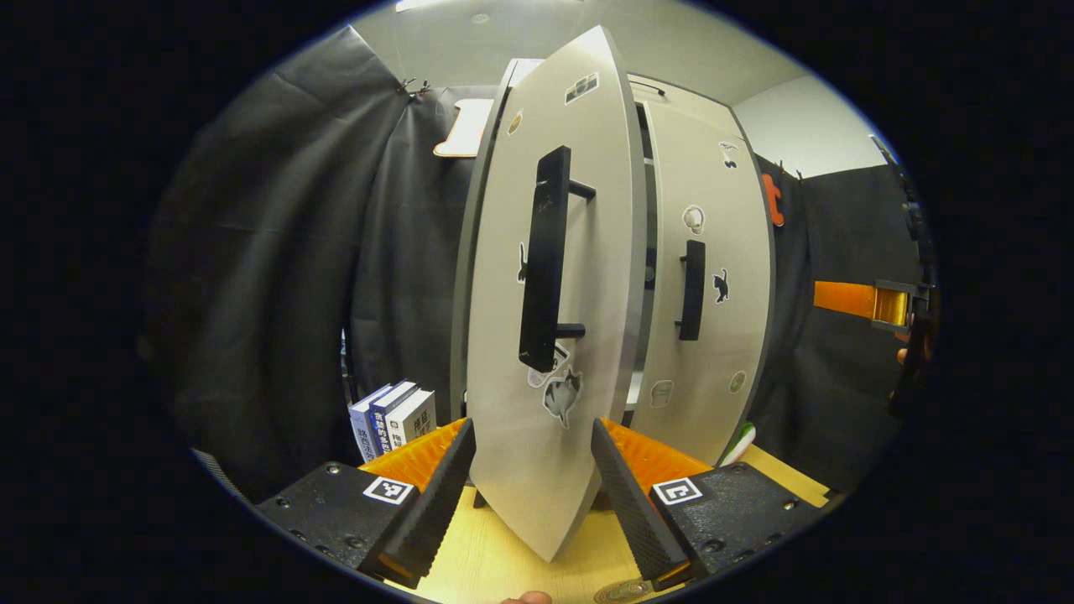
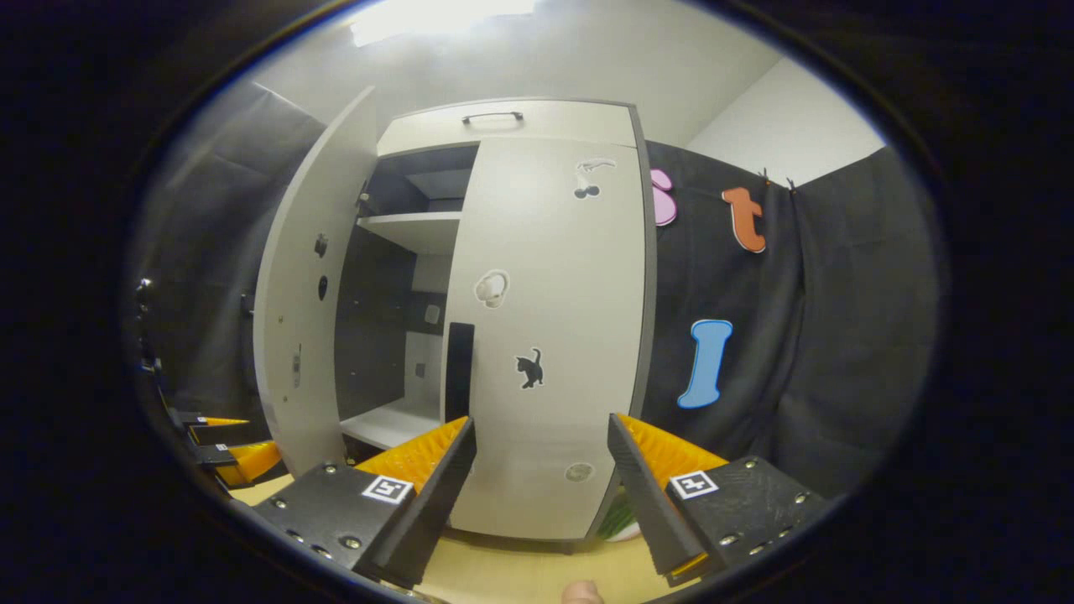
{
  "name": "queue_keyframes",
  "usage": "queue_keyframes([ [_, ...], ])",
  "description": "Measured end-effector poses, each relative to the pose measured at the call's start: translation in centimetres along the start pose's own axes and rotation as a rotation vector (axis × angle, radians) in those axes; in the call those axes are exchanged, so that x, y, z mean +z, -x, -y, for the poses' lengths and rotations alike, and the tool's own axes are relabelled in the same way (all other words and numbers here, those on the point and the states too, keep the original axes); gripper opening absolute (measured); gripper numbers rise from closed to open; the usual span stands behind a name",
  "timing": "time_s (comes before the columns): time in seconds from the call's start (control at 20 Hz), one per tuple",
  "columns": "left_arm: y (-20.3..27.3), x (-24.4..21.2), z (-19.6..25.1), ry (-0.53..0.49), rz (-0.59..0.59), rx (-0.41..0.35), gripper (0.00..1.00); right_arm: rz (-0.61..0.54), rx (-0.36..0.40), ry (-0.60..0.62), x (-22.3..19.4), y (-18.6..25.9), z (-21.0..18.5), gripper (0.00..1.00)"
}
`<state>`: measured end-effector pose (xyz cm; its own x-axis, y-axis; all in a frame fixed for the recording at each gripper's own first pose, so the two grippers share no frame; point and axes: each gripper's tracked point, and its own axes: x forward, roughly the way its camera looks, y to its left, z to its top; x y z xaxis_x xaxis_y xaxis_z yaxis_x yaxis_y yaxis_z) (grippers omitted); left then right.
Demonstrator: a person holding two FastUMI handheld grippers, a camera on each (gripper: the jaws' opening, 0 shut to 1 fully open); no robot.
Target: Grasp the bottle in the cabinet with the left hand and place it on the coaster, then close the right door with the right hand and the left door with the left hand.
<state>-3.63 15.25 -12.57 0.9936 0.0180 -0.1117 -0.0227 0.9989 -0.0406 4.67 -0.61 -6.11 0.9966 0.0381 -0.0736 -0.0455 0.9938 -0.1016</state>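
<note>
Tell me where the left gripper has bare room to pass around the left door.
Bare tabletop lies in front of the left door, between the open jaws of the left gripper. Left of the door it is tighter: books stand there against the cloth. On the right, only a narrow gap separates it from the right door, which looks shut.
</note>
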Motion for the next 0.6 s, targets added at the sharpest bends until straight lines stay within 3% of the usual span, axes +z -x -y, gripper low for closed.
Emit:
queue_keyframes([
  [0.25,-0.5,0.0,1.5,0.001,-0.005,-0.039,0.89,-0.001,-0.011,-0.005,-0.2,0.0,0.5,0.96],
  [0.3,-0.6,-0.2,1.9,-0.004,-0.008,-0.046,0.85,-0.001,-0.012,-0.005,-0.2,0.0,0.6,0.96],
  [0.35,-0.7,-0.2,2.2,-0.009,-0.007,-0.052,0.89,0.000,-0.014,-0.005,-0.2,0.1,0.7,0.96],
  [0.4,-0.9,-0.1,2.6,-0.017,-0.004,-0.059,0.85,0.001,-0.016,-0.005,-0.2,0.1,0.8,0.93],
  [0.6,-1.6,0.3,4.0,-0.029,0.000,-0.100,0.88,-0.005,-0.029,-0.007,-0.5,0.3,1.5,0.96],
])
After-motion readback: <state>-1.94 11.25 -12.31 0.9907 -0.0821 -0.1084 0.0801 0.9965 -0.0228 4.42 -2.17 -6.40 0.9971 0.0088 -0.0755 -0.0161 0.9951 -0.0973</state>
